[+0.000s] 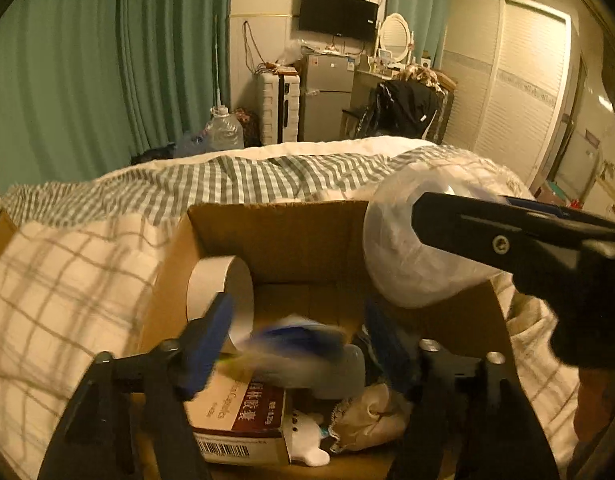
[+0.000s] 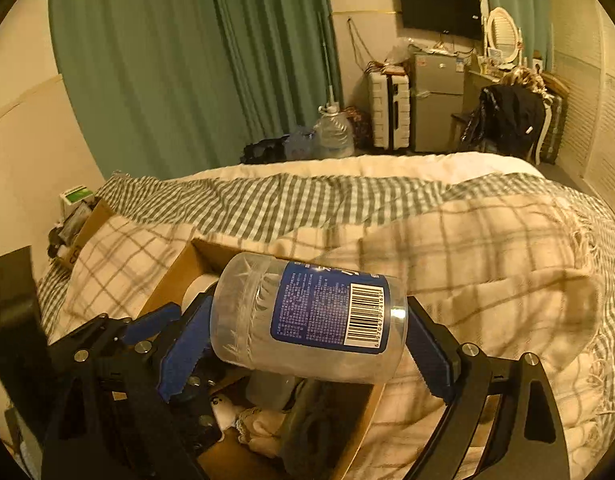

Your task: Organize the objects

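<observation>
An open cardboard box sits on the bed. Inside lie a tape roll, a red-and-white medicine box, a white soft toy and a crumpled cloth. My left gripper is open over the box, with a blurred blue-and-white object between its fingers, apparently loose. My right gripper is shut on a clear plastic jar with a blue barcode label, held sideways over the box's right rim. The jar also shows in the left wrist view.
The box rests on a plaid blanket over a checked quilt. Beyond the bed are green curtains, a water jug, a white suitcase, a small fridge and a wardrobe.
</observation>
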The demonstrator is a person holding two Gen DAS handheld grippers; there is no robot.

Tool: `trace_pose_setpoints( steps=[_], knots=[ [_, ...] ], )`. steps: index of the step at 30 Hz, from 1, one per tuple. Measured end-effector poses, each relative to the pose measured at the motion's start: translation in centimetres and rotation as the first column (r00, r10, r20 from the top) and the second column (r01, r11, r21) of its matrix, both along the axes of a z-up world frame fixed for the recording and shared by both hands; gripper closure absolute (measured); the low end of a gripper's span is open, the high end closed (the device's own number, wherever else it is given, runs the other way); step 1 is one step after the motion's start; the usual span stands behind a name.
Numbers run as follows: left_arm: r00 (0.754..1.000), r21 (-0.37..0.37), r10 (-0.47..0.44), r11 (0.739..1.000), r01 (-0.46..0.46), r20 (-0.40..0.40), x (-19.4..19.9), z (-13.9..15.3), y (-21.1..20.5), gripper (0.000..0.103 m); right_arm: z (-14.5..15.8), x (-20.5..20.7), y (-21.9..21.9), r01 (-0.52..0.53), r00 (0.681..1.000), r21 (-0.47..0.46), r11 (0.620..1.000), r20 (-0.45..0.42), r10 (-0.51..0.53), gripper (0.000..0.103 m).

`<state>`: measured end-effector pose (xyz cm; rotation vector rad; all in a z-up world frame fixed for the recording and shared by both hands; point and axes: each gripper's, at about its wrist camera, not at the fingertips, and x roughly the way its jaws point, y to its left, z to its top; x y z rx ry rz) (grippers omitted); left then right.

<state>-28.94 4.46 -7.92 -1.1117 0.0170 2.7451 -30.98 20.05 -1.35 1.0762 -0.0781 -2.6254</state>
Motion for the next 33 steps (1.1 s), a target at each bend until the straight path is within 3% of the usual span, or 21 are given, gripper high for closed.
trace_pose_setpoints(
  steps=[3,4,8,14,21,26,33],
  knots=[
    [1.0,0.0,0.025,1.0,-0.025,-0.01,0.9,1.3,-0.4,0.009,1.4,1.3,0.6,0.025,0.999,0.005,1.0,-0.045,-0.025,0.007],
    [0.999,0.003,0.036,0.999,-0.036,-0.023,1.5,2.0,-0.7,0.007,2.3,2.0,0.9,0.034,0.997,0.007,0.999,-0.064,-0.034,0.005],
    [0.997,-0.011,0.051,0.999,-0.052,-0.061,3.6,5.3,-1.5,0.005,5.8,4.9,1.8,0.07,0.991,-0.003,0.998,-0.11,-0.069,0.003],
    [0.978,-0.013,0.059,0.998,-0.062,-0.198,8.0,13.0,-1.8,0.0,11.9,10.7,3.4,0.11,0.973,0.02,0.994,-0.206,-0.104,0.0],
    [0.944,-0.036,0.09,0.994,-0.106,-0.319,14.2,20.0,-1.7,0.0,18.6,18.5,4.5,0.19,0.923,0.047,0.981,-0.349,-0.162,0.0],
    [0.919,-0.028,0.078,0.995,-0.097,-0.386,17.9,22.4,-2.1,0.0,20.4,22.8,4.9,0.241,0.888,0.069,0.968,-0.419,-0.191,0.0],
    [0.866,0.007,0.103,0.993,-0.114,-0.489,22.4,23.1,-2.6,0.0,19.9,26.8,4.3,0.262,0.846,0.058,0.963,-0.494,-0.2,0.0]
  ],
)
